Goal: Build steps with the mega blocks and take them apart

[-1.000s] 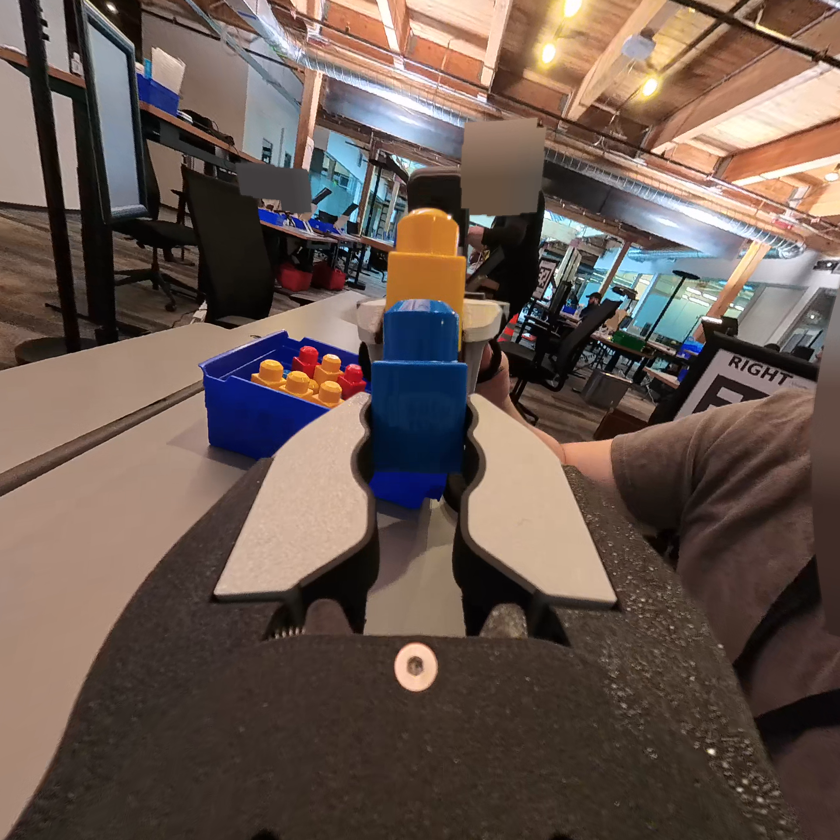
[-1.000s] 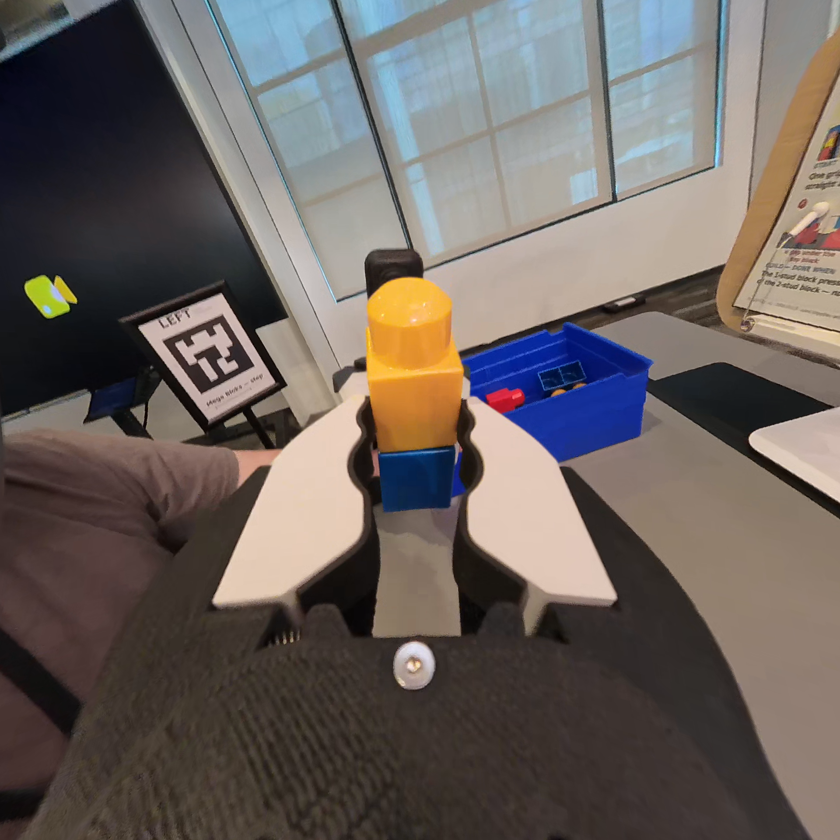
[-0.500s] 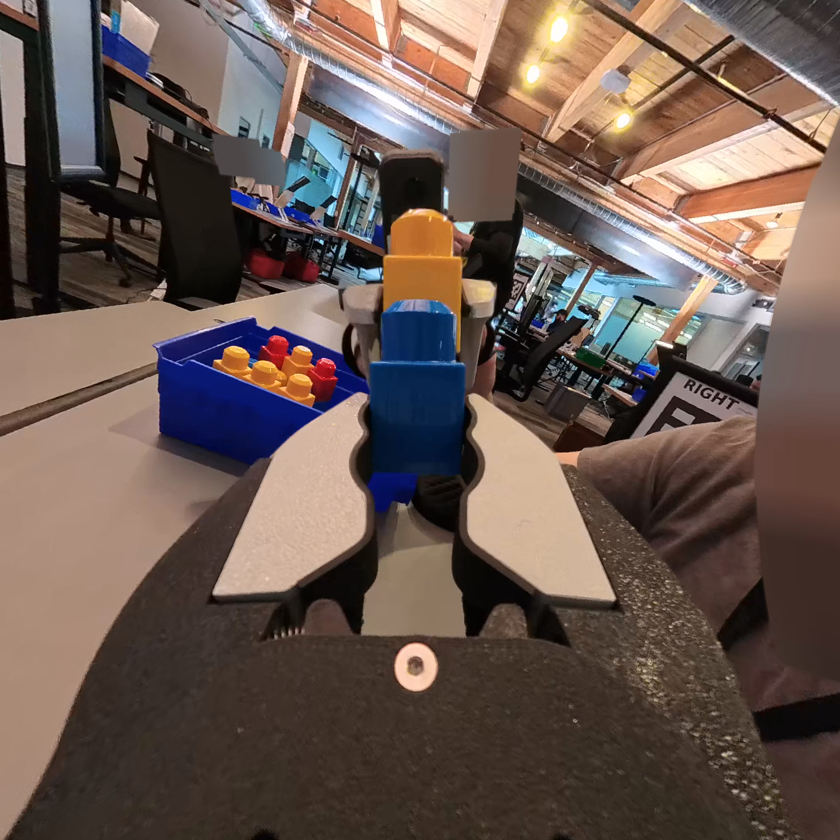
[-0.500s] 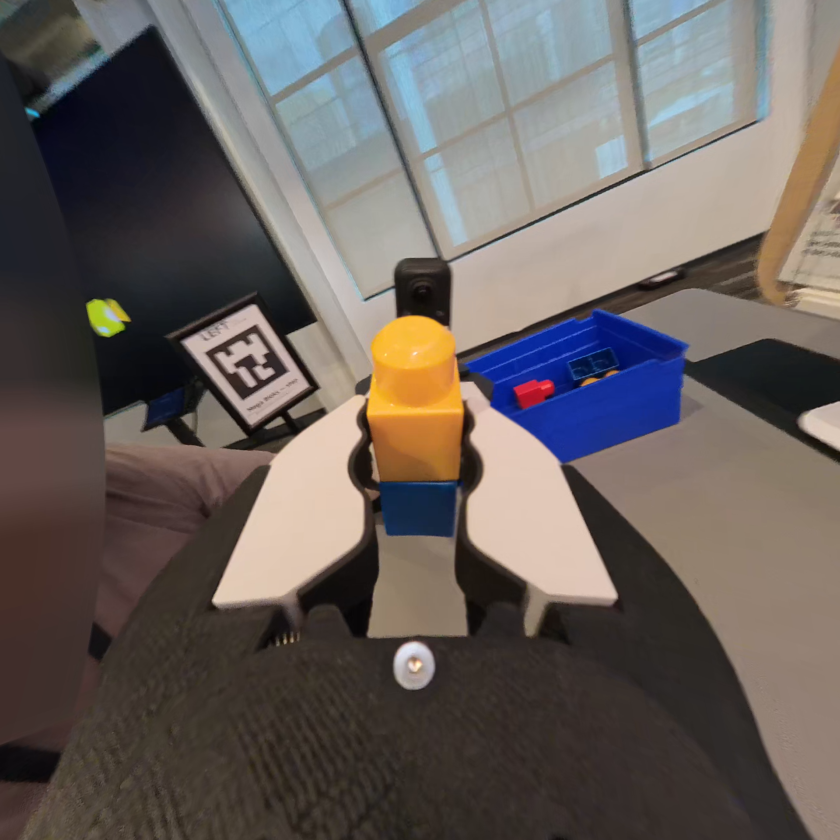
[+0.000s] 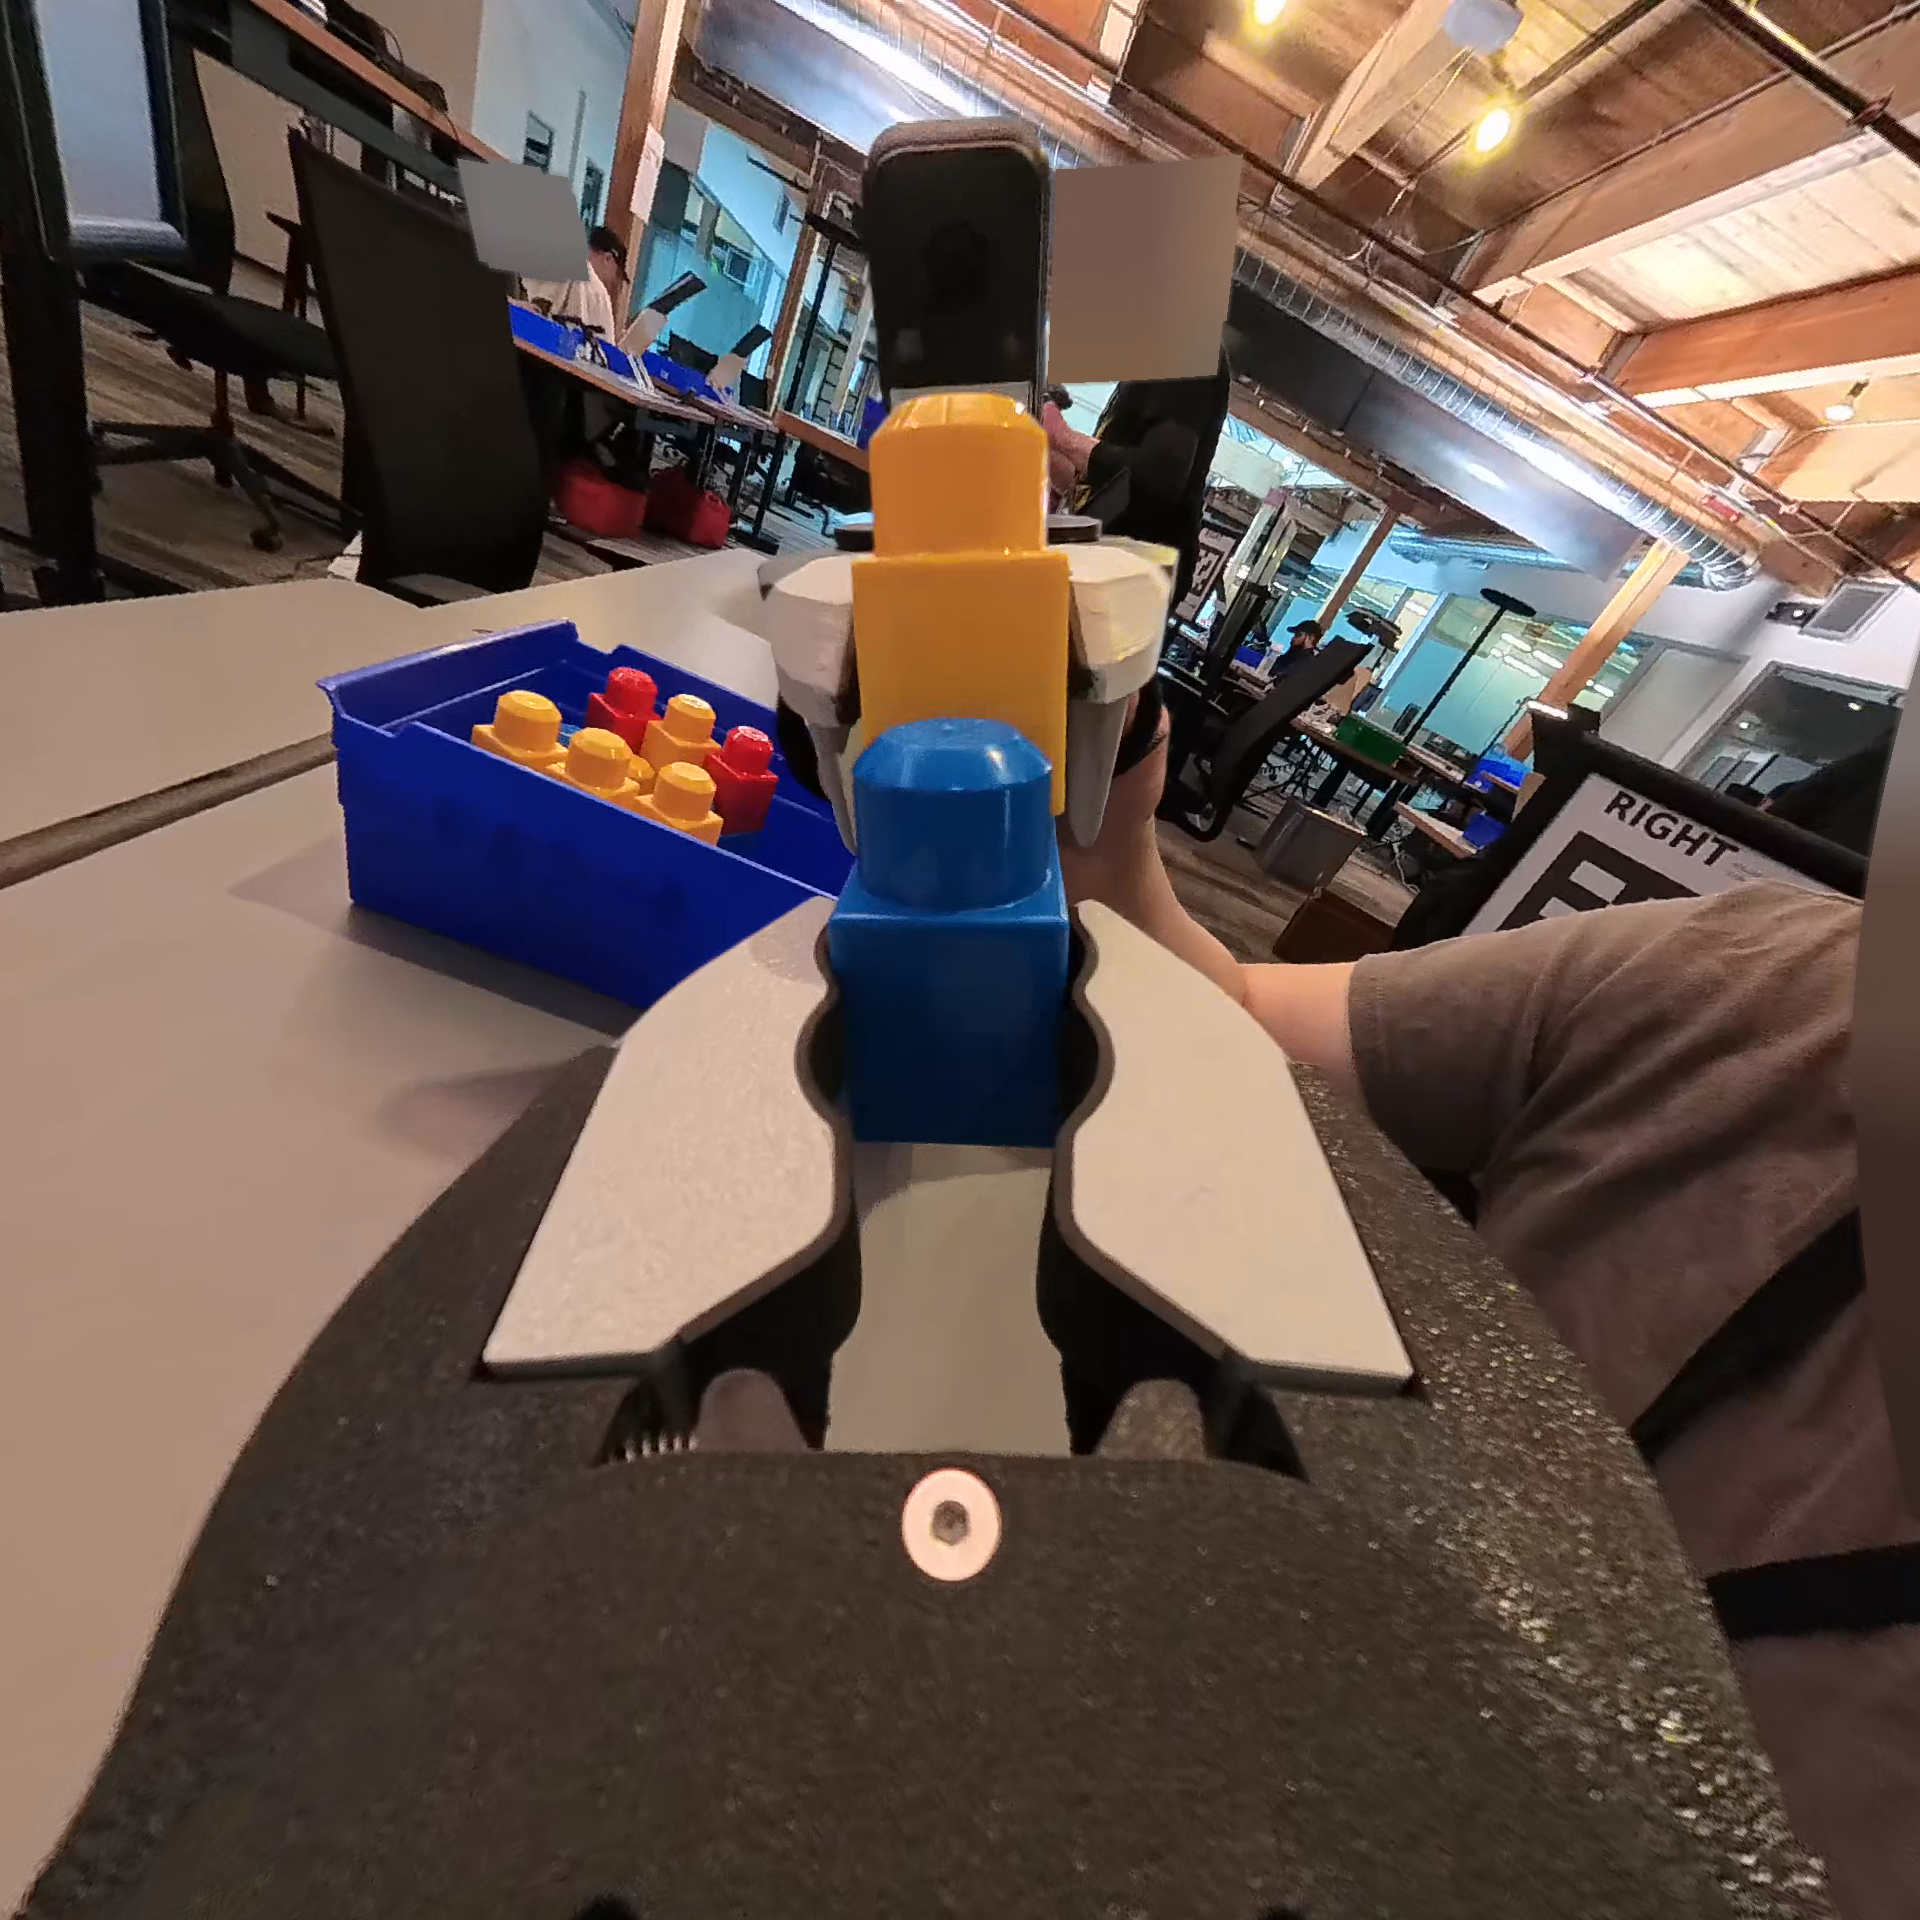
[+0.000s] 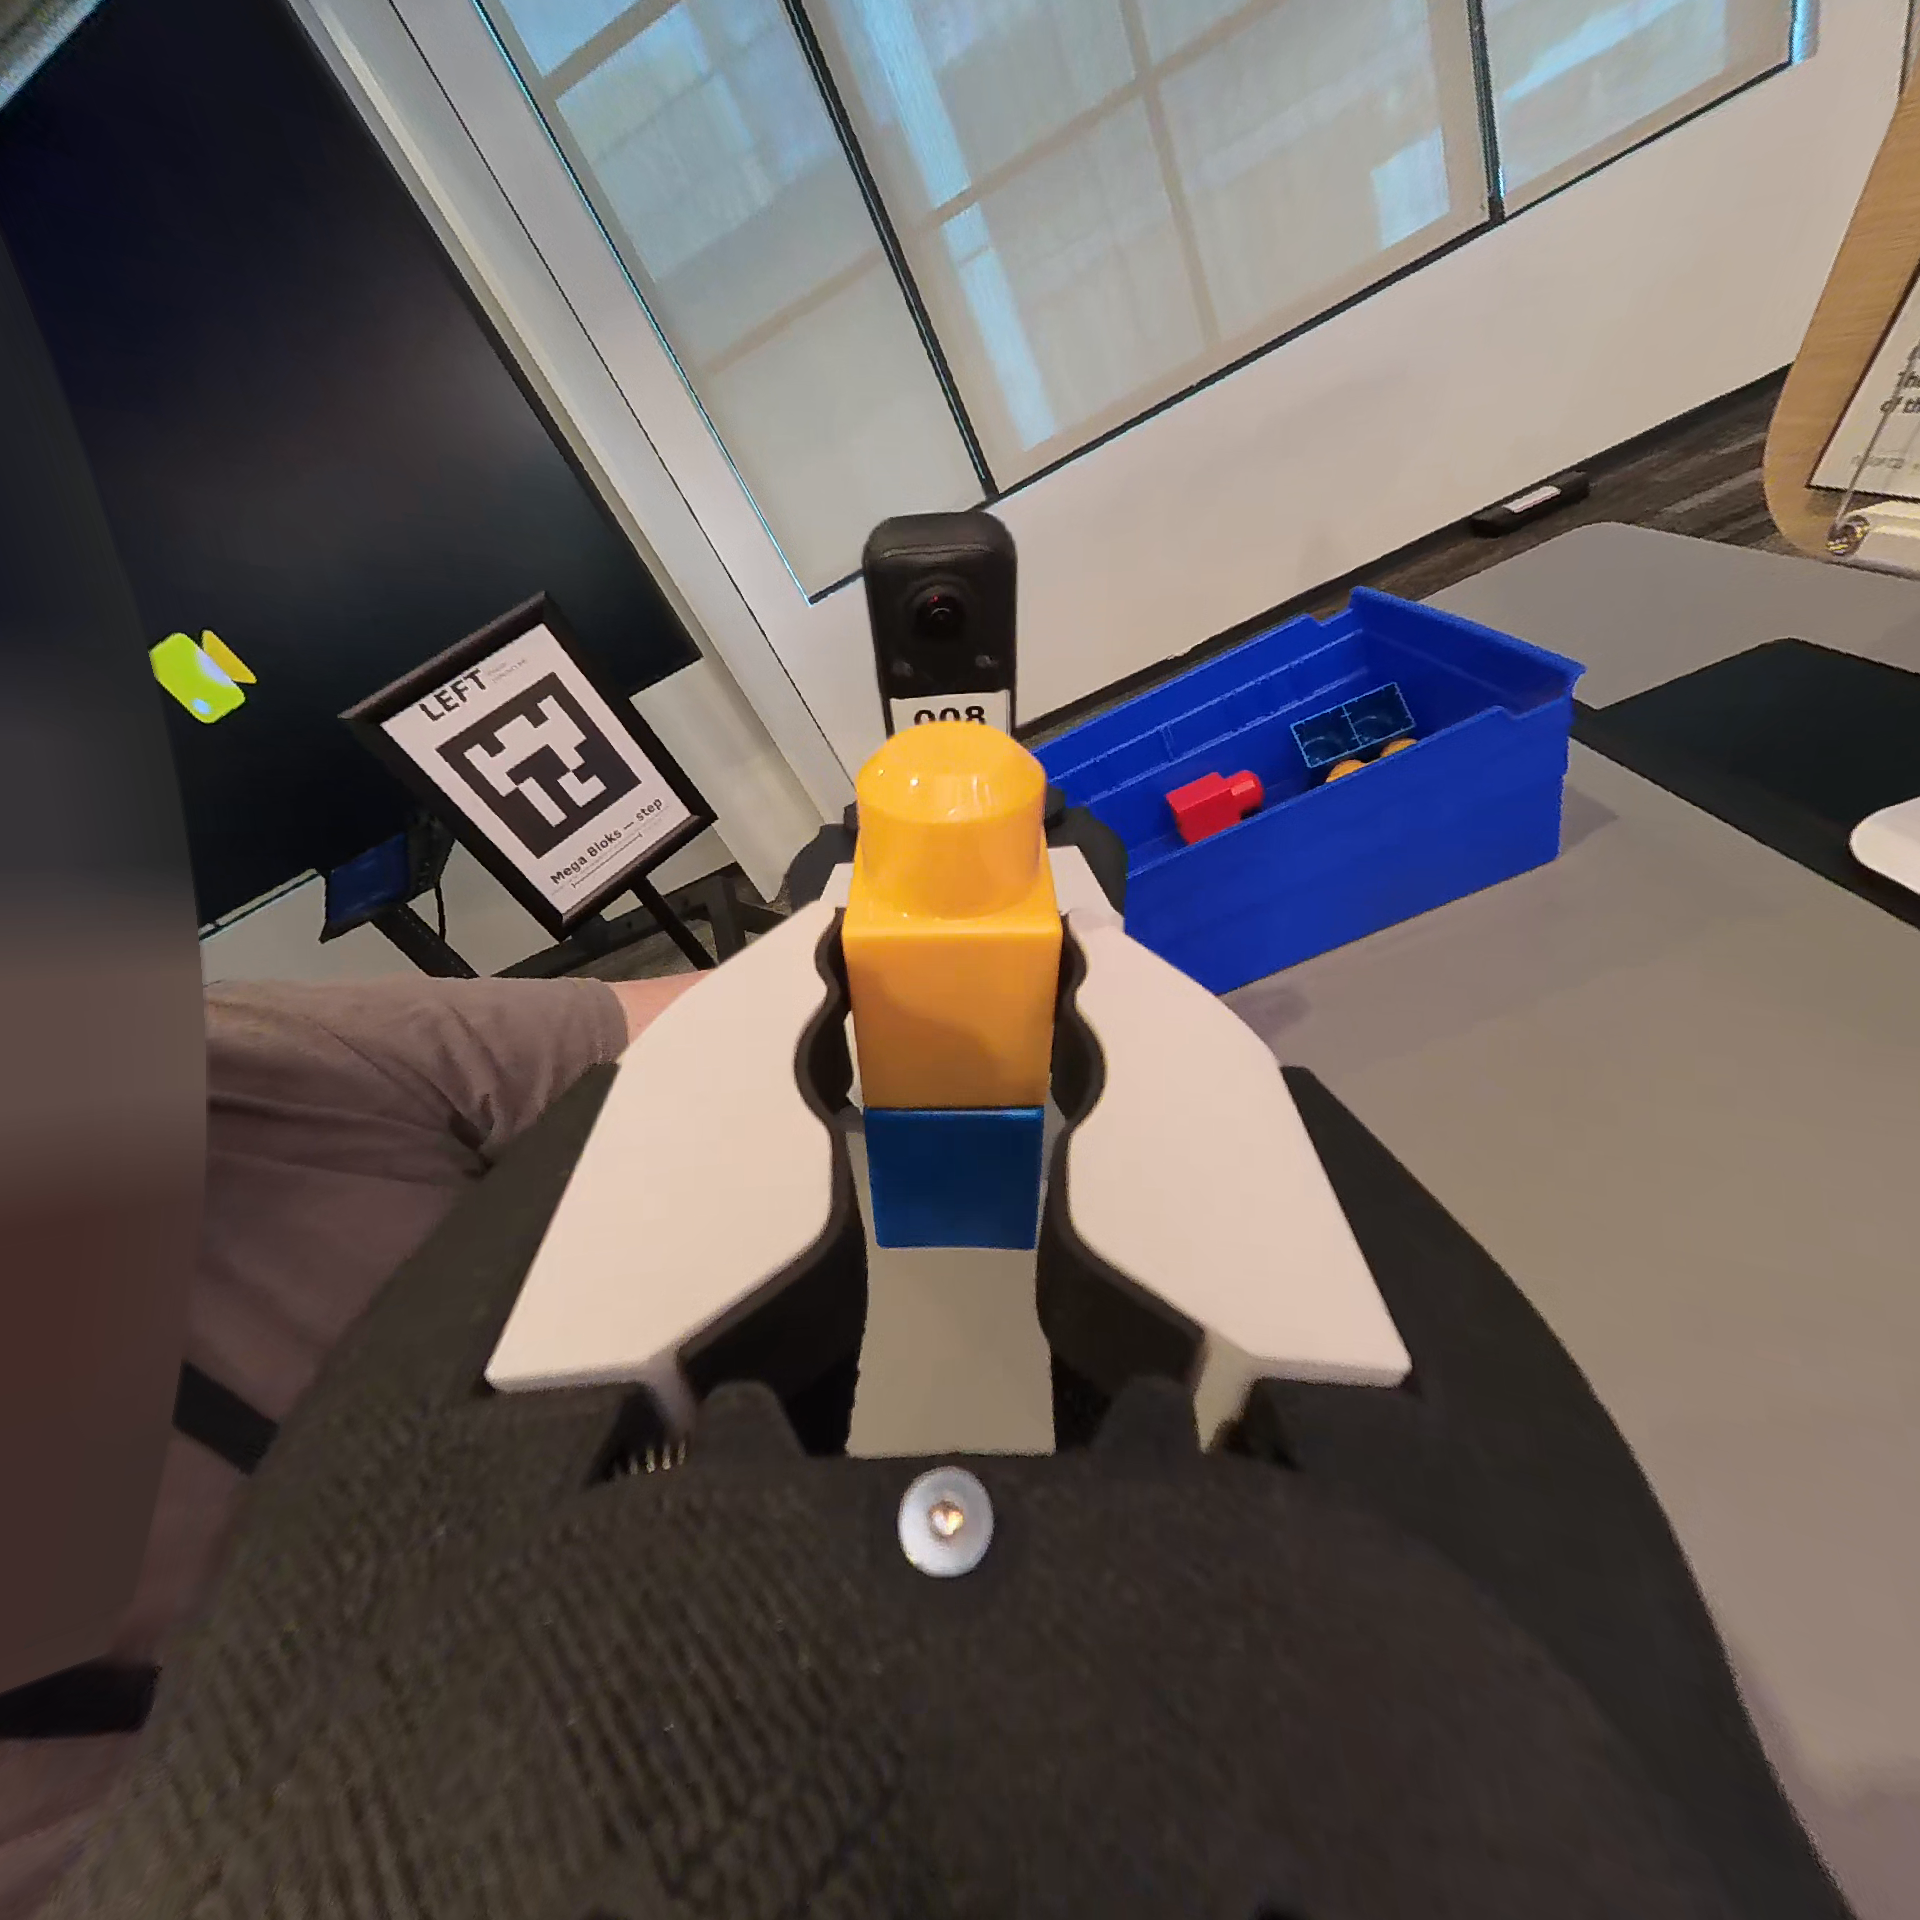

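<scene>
Fingers of my left gripper point(image 5: 951, 1023) clamp a blue plastic one-stud block point(image 5: 948, 997); my right gripper point(image 6: 948, 1023) pinches a yellow plastic one-stud block point(image 6: 948, 935) at its twelve o'clock.

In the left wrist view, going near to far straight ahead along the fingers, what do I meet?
Left gripper shut on the blue block → yellow block held by the right gripper → the black camera on that far gripper.
</scene>
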`<move>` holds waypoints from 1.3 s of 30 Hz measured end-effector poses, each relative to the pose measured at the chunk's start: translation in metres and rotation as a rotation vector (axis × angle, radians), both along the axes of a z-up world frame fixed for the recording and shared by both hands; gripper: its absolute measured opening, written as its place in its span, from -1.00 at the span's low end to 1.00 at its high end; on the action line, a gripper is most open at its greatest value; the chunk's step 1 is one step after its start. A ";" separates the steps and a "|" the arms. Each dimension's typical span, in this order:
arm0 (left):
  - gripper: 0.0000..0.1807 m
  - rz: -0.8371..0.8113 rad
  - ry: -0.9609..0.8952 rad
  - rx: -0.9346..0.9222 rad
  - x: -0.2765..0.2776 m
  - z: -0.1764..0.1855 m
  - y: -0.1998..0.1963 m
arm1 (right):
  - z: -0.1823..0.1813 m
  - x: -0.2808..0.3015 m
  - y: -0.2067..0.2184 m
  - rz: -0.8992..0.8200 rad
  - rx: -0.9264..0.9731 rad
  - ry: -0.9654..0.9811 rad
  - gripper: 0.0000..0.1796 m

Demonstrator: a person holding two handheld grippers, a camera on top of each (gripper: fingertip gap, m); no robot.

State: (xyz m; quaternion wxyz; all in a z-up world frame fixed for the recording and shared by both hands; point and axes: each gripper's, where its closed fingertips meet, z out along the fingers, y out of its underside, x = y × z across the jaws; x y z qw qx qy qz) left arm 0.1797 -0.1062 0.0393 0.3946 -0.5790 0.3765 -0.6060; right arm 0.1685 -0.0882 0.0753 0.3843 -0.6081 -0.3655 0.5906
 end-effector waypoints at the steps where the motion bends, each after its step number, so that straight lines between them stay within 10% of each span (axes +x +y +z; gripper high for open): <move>1: -0.58 0.001 -0.003 -0.003 0.000 0.000 0.000 | 0.000 0.000 -0.001 0.002 0.001 -0.004 -0.59; 25: -0.59 0.023 0.031 0.042 -0.003 0.001 0.002 | -0.007 -0.002 -0.001 0.001 0.030 -0.059 -0.59; 30: -0.58 -0.019 0.136 0.123 0.003 -0.011 -0.005 | -0.004 0.013 -0.013 0.025 0.152 -0.219 -0.37; 39: -0.58 -0.071 0.220 0.194 0.010 -0.028 -0.015 | -0.035 0.027 -0.020 0.035 0.292 -0.531 -0.58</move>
